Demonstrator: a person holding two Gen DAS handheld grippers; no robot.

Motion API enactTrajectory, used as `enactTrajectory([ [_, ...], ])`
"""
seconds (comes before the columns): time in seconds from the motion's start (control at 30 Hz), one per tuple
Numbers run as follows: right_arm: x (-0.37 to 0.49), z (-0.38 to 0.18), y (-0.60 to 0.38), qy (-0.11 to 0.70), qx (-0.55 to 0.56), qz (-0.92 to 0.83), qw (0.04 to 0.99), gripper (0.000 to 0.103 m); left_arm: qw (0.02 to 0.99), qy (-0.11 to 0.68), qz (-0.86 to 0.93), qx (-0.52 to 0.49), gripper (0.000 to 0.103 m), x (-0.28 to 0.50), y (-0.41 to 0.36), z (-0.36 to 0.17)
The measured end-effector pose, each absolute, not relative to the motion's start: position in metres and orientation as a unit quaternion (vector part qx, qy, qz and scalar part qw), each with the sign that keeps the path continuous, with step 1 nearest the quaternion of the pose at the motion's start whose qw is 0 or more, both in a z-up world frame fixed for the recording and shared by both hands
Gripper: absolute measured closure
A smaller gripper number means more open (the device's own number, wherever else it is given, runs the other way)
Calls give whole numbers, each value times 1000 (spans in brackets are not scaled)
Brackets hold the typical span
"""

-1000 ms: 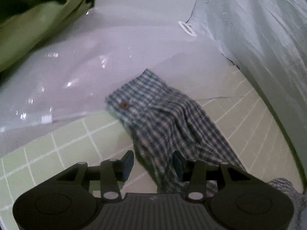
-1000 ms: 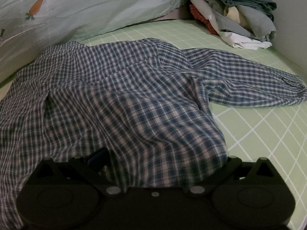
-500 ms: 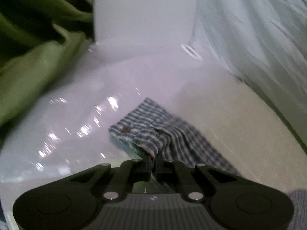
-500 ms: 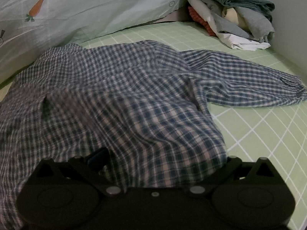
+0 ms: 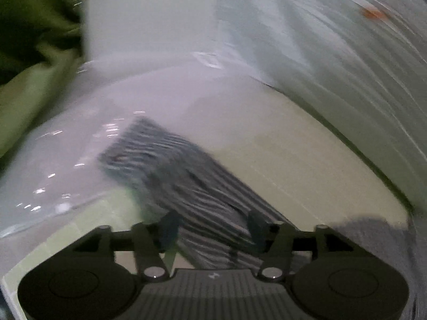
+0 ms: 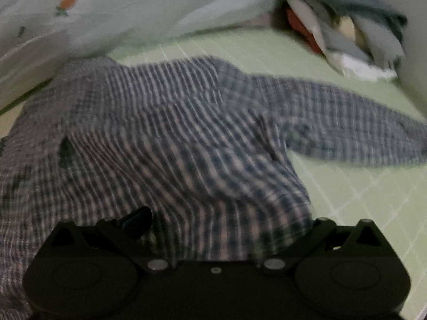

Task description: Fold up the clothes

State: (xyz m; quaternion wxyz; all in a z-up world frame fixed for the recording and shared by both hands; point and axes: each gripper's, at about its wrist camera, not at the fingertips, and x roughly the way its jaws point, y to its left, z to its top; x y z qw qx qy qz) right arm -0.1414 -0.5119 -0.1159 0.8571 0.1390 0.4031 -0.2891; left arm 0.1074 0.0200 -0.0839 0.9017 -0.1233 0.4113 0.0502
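Observation:
A blue-and-white plaid shirt point(image 6: 173, 138) lies spread on the green checked sheet point(image 6: 360, 200), one sleeve stretched to the right. In the left wrist view its other sleeve point(image 5: 192, 184) runs from the buttoned cuff point(image 5: 128, 154) down between the jaws of my left gripper point(image 5: 213, 229). Those jaws are opening and the pads stand clear of the cloth. My right gripper point(image 6: 226, 224) sits low at the shirt's near edge with its jaws spread wide. Shirt cloth lies over it and hides its right finger; only the left fingertip point(image 6: 136, 220) shows.
A pile of folded clothes point(image 6: 347, 26) sits at the back right by the wall. A pale blanket with a carrot print point(image 6: 133, 8) borders the far side. Shiny clear plastic point(image 5: 74, 146) and green fabric point(image 5: 34, 53) lie beyond the cuff.
Half a second ago my left gripper was shut on the sleeve near the cuff; now its jaws are apart and it has pulled back and up. The right gripper has stayed put.

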Motion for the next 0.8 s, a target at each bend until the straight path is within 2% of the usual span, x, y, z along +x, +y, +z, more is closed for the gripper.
enactTrajectory([
  [0.23,-104,-94,-533,380,124,-225,888,0,893,445,-72,-20,19,129,-76,-92],
  [0.6,6,-70,-566,394,117,-219,885,0,871,468,-142,46,19,204,-179,-123],
  [0.8,-14,-63,-579,388,103,-273,874,0,862,468,-179,75,19,222,-209,-133],
])
